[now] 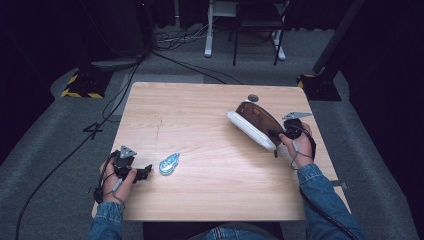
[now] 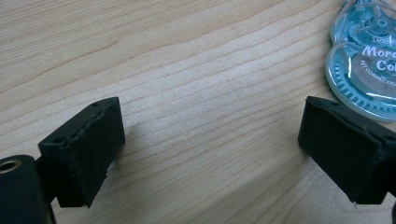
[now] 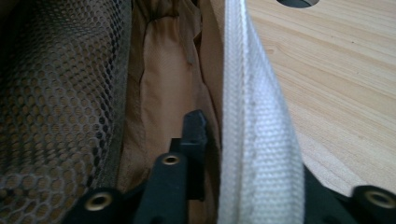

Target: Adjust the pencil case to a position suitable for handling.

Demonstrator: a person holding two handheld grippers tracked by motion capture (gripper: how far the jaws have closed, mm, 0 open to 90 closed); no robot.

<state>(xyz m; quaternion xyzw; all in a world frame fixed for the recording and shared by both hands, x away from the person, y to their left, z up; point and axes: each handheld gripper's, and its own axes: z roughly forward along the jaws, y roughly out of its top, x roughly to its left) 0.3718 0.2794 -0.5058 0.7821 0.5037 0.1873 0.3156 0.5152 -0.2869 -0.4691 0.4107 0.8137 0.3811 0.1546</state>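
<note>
- Pencil pouch [image 1: 256, 121], white outside with brown lining, lying open on the right half of the wooden table [image 1: 200, 190], propped up on its edge.
- Right gripper [image 1: 278, 135] clamped on the pouch's near white wall, one jaw inside against the brown lining, the other outside.
- Seen close in the right gripper view: white woven edge [image 3: 254, 140] pinched between the jaws, dark mesh pocket [image 3: 56, 93] off to the side of the lining.
- Held by the right hand [image 1: 296, 140], denim sleeve trailing back to the table's near edge.
- Small dark round hole [image 1: 253, 98] in the tabletop just beyond the pouch, apart from it.
- Correction tape dispenser [image 1: 169, 163], clear blue, lying flat near the front left, well apart from the pouch.
- Left gripper [image 1: 145, 172] resting low on the table just beside the dispenser, jaws spread wide, bare wood between them.
- Dispenser [image 2: 364, 56] just past one jaw tip in the left gripper view; touching or not, cannot tell.
- Bare wood between dispenser and pouch.
- Beyond the table: grey floor, cables [image 1: 180, 37], legs of a chair [image 1: 257, 30].
</note>
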